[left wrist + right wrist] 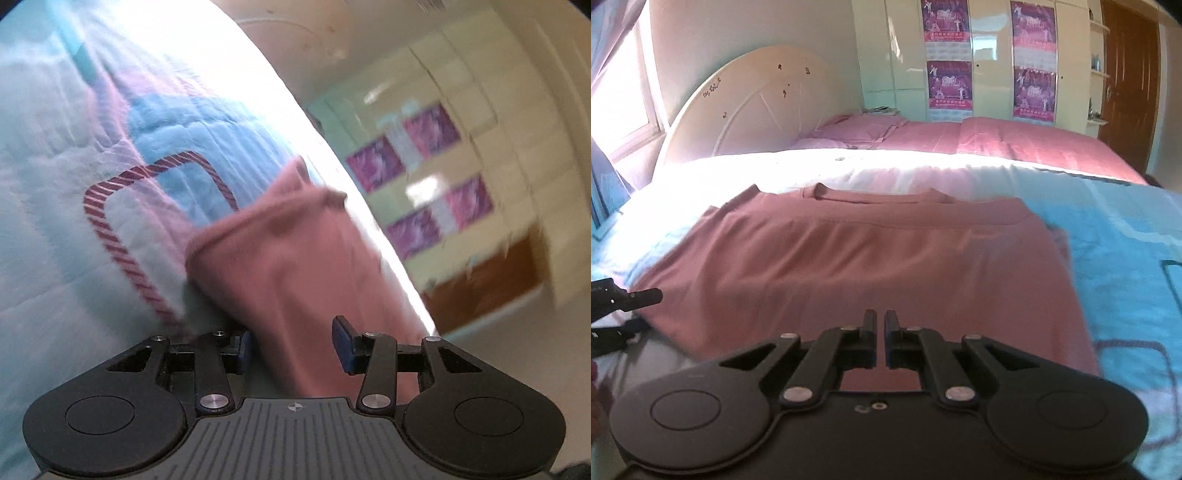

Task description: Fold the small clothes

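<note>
Now right hand-held gripper (880, 321) closed, empty, over pink shirt (849, 258); left hand-held gripper (291, 347) half-open astride shirt edge.

We see a light blue quilted bedspread (1126, 258) with a red-and-white striped rope pattern (110, 236). Beyond it lie a pink blanket (997, 144) and a cream rounded headboard (746, 107). Purple posters (1032, 59) hang on pale wardrobe doors (990, 74), beside a brown wooden door (1130, 81).

Pouring in bright through a window (620, 99), washing over a bed (1015, 147) with white headboard (750, 107); cream wardrobe (990, 55) with purple posters (947, 85), brown door (1126, 74) standing behind.
</note>
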